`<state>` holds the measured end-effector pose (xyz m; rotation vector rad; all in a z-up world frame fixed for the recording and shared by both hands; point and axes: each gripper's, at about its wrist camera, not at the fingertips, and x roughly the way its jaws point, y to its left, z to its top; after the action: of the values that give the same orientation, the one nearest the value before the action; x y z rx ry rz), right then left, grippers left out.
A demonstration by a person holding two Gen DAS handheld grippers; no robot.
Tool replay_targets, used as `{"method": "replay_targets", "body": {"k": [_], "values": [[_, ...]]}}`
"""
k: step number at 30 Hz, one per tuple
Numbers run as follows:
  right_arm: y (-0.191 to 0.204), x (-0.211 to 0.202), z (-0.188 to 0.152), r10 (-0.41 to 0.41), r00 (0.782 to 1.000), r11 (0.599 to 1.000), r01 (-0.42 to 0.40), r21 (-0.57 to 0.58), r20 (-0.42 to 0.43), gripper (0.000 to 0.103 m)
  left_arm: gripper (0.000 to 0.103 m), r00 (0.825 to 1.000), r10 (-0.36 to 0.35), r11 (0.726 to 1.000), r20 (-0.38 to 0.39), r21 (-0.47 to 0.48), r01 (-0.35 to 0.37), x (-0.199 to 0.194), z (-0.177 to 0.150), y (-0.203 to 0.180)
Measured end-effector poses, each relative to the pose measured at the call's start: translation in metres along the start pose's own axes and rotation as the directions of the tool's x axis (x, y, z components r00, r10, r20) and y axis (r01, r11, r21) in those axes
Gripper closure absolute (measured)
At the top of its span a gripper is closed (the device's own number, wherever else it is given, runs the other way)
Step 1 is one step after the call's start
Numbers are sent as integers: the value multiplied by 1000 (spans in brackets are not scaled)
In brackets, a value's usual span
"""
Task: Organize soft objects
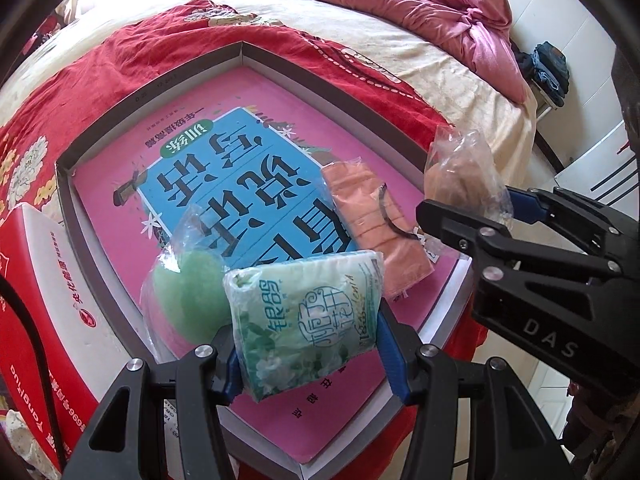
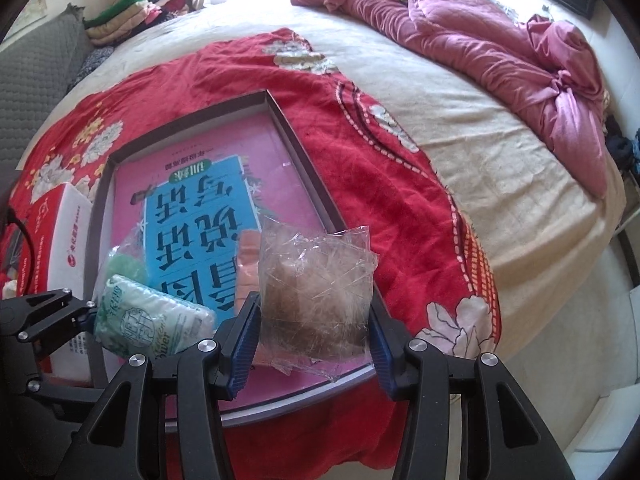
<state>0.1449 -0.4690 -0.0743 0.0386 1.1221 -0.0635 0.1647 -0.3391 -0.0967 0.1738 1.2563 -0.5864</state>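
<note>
Bed w/ red blanket (image 2: 384, 184) carries a shallow tray (image 1: 100, 120) lined w/ a book; my left jaws grip a tissue pack (image 1: 308, 320), right jaws grip a crinkly bag (image 2: 316, 300), both over the tray's near end. Both feel light, squashy, film prob. slippery, so I hold mid-body. Green pouch (image 1: 188, 300) & orange cloth (image 1: 372, 232) crowd the drop zone.

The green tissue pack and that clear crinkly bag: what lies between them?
A folded orange cloth, lying in the tray, between tissue pack and clear bag; the left wrist view shows it.
</note>
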Motion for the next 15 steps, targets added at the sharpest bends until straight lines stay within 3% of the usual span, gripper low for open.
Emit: {"method": "replay_targets", "body": {"k": [15], "values": [[2,13,0,17,999,1000,-17,22,-30,50,48,1000,10,1000,-1,6,-10,2,1,1]]}}
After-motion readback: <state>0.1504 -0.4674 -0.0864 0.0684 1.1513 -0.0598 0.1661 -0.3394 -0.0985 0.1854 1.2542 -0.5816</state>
